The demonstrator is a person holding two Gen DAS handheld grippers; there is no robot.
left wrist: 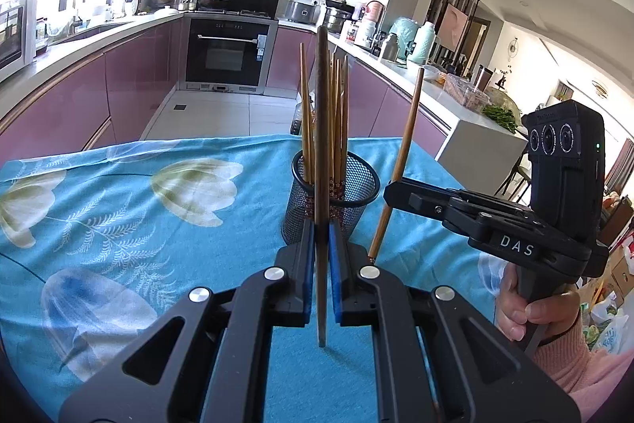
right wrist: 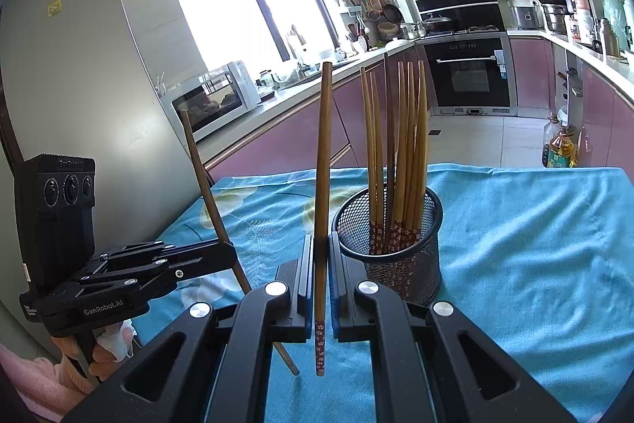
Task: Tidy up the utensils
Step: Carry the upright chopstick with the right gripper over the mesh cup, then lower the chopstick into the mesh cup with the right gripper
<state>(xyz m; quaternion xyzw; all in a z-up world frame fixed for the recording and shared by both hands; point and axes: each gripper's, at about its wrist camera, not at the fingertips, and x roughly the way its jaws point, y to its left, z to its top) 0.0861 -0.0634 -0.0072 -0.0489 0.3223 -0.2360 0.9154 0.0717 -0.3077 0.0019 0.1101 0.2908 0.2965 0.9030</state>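
The left gripper [left wrist: 321, 236] is clenched on a dark chopstick [left wrist: 321, 129], which stands nearly upright between its blue pads, both ends sticking out past the jaws. From the right wrist view the right gripper [right wrist: 321, 248] likewise grips a lighter chopstick [right wrist: 323, 161] upright, its flower-patterned end [right wrist: 319, 347] hanging below the fingers.

At about one o'clock from the right gripper, just beside it, sits a black mesh holder [right wrist: 396, 244] on the blue floral tablecloth [right wrist: 515, 244]. A bundle of chopsticks [right wrist: 400, 153] stands in it, patterned ends down.

In the left wrist view the holder lies at twelve o'clock, close behind the held stick; whether they touch is hard to say. The right gripper appears at three o'clock there, a hand [left wrist: 531, 308] in a pink sleeve [left wrist: 586, 375] on its handle.
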